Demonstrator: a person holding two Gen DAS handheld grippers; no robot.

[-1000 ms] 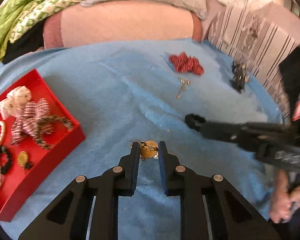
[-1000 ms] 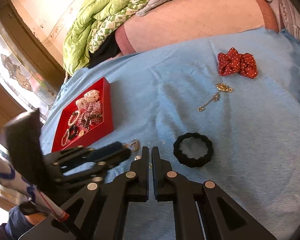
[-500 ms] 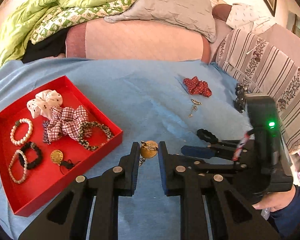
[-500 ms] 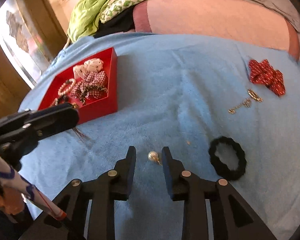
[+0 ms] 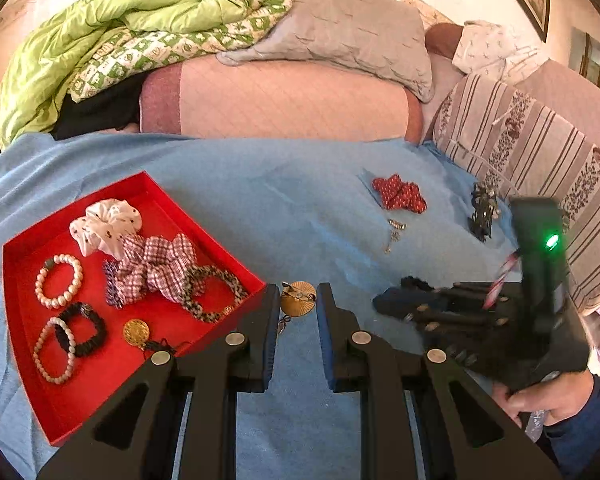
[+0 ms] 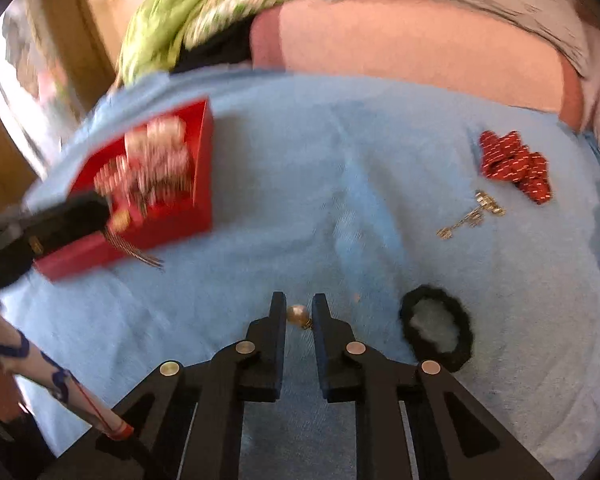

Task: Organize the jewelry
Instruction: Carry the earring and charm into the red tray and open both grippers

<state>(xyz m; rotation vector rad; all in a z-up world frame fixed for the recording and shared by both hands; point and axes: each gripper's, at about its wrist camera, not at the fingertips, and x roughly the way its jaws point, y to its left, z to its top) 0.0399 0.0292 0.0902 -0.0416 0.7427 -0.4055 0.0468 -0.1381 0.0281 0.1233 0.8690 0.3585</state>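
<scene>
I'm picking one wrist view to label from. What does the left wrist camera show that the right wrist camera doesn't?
Only the left wrist view: sharp contents of the red tray, such as the pearl bracelet and plaid scrunchie, plus the gold disc pendant between the left gripper jaws.

Only the right wrist view: a small pearl earring between the closing right gripper jaws.

Both: the tray, red scrunchie, blue cloth.

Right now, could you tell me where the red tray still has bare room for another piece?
The red tray is bare along its near corner, below the pearl bracelets and the gold medallion. Its far half is crowded with the scrunchies and braided bracelet.
</scene>
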